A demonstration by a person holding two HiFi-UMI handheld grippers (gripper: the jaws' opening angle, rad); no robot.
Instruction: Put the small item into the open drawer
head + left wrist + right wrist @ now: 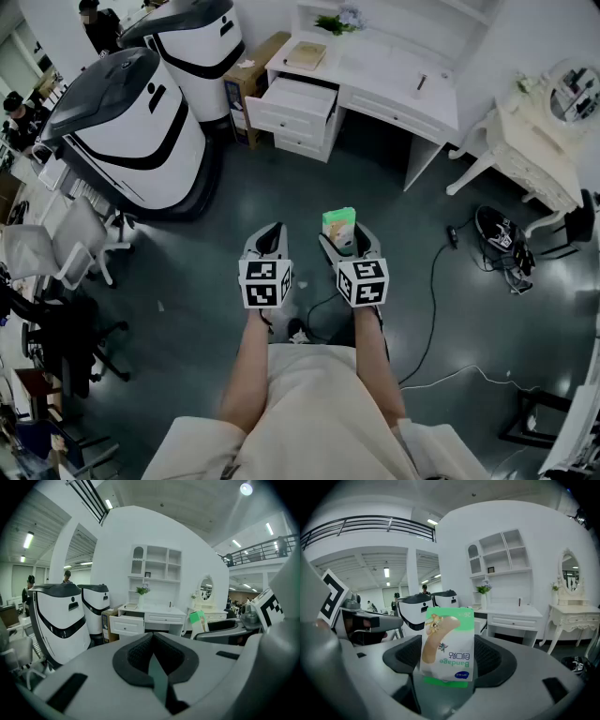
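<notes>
**Bandage box in the right fingers, drawer well ahead**

In the head view the person stands on the dark floor (234,206) with both grippers side by side at the frame's centre. The right gripper (342,239) has its fingers spread wide and clamped on the two sides of a green-and-white bandage box (447,644). The box stands upright between them, and its print reads upside down in the right gripper view. The left gripper (272,234) is empty, its fingers (136,653) pressed together at the tips. The open drawer (298,101) juts from the left end of the white worktop (394,70) at upper centre, well apart from the box. Two large white-and-black machines (131,122) fill the upper left.
</notes>
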